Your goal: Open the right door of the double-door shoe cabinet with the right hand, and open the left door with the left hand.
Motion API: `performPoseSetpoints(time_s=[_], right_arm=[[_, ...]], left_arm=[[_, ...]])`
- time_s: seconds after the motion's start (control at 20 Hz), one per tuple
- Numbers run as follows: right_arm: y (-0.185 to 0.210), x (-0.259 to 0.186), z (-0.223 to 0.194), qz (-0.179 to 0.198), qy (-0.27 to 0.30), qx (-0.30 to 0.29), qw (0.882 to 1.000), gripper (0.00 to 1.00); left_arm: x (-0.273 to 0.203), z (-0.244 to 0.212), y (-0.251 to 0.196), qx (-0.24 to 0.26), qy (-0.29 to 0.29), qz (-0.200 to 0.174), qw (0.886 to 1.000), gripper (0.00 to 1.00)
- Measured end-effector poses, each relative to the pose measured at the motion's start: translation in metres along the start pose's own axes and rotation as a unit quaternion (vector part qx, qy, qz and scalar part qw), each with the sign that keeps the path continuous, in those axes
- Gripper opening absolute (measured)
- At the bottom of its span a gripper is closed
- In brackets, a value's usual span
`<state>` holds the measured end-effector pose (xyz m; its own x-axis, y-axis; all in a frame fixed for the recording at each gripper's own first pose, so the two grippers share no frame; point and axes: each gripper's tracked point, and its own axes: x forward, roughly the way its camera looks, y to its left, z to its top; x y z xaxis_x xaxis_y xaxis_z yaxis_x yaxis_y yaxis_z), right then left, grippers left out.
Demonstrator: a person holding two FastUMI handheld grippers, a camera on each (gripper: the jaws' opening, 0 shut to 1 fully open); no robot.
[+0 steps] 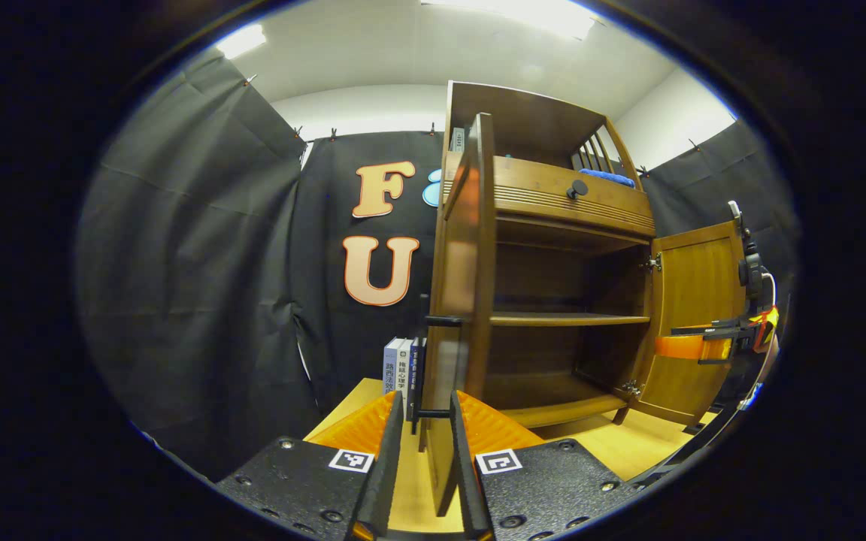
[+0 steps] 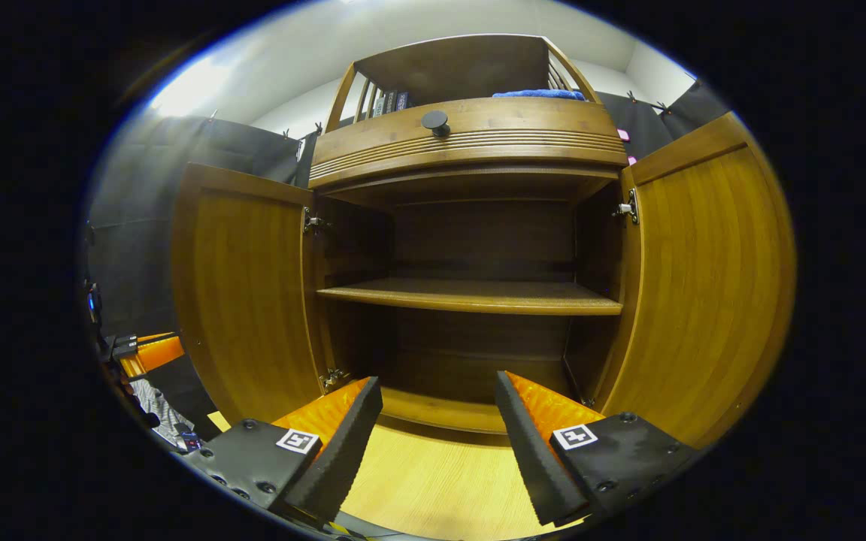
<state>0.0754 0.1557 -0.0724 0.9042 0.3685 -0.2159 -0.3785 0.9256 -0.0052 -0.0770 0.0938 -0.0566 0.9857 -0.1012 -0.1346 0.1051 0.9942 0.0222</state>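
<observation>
Shoe cabinet [image 2: 470,135] doors wide; left gripper [image 1: 425,421] jaws grip left door handle [image 1: 437,368]; right gripper [image 2: 437,421] jaws apart.

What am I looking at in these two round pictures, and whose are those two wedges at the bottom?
No robot here: a person carries a hand-held gripper in each hand, and a camera rides on each. The wedges are its two fingers.

The left gripper view looks along the left gripper, whose fingers sit close either side of the left door, near its handle; I can't tell if they press it. Far right is the other gripper by the right door.

The right gripper view faces the open cabinet. The right gripper is open and holds nothing. Both doors stand open; the shelf looks bare. Books stand beside the cabinet on the table.
</observation>
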Motion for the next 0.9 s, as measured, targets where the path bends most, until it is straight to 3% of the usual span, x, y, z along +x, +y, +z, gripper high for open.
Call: performPoseSetpoints(time_s=[0.05, 0.1, 0.3, 0.4, 0.45, 0.5, 0.65, 0.7, 0.9], right_arm=[[-0.004, -0.002, 0.001, 0.003, -0.001, 0.002, 1.000, 0.94], [-0.008, -0.004, 0.002, 0.006, -0.003, 0.003, 1.000, 0.94], [-0.023, -0.023, 0.011, 0.009, -0.017, 0.003, 1.000, 1.00], [-0.033, -0.033, 0.015, 0.000, -0.027, 0.000, 1.000, 0.97], [-0.037, -0.039, 0.018, -0.009, -0.034, -0.001, 0.999, 0.94], [-0.040, -0.044, 0.021, -0.014, -0.040, 0.000, 0.999, 0.94], [-0.040, -0.059, 0.028, -0.019, -0.055, 0.009, 0.998, 1.00], [-0.042, -0.063, 0.029, -0.025, -0.059, 0.007, 0.998, 1.00], [-0.053, -0.084, 0.028, -0.048, -0.063, 0.002, 0.997, 0.94]], left_arm=[[-0.004, 0.003, -0.013, 0.002, -0.003, -0.004, 1.000, 0.36], [-0.006, 0.008, -0.025, 0.005, -0.008, -0.008, 1.000, 0.29], [0.000, 0.025, -0.072, 0.000, -0.027, -0.026, 0.999, 0.29], [0.007, 0.036, -0.096, 0.002, -0.038, -0.041, 0.998, 0.29], [0.009, 0.040, -0.108, 0.002, -0.044, -0.052, 0.998, 0.43], [0.012, 0.043, -0.121, 0.001, -0.050, -0.065, 0.997, 0.29], [0.023, 0.045, -0.157, 0.002, -0.051, -0.107, 0.993, 0.43], [0.027, 0.047, -0.165, 0.001, -0.051, -0.115, 0.992, 0.29], [0.039, 0.050, -0.192, -0.011, -0.052, -0.130, 0.990, 0.29]])
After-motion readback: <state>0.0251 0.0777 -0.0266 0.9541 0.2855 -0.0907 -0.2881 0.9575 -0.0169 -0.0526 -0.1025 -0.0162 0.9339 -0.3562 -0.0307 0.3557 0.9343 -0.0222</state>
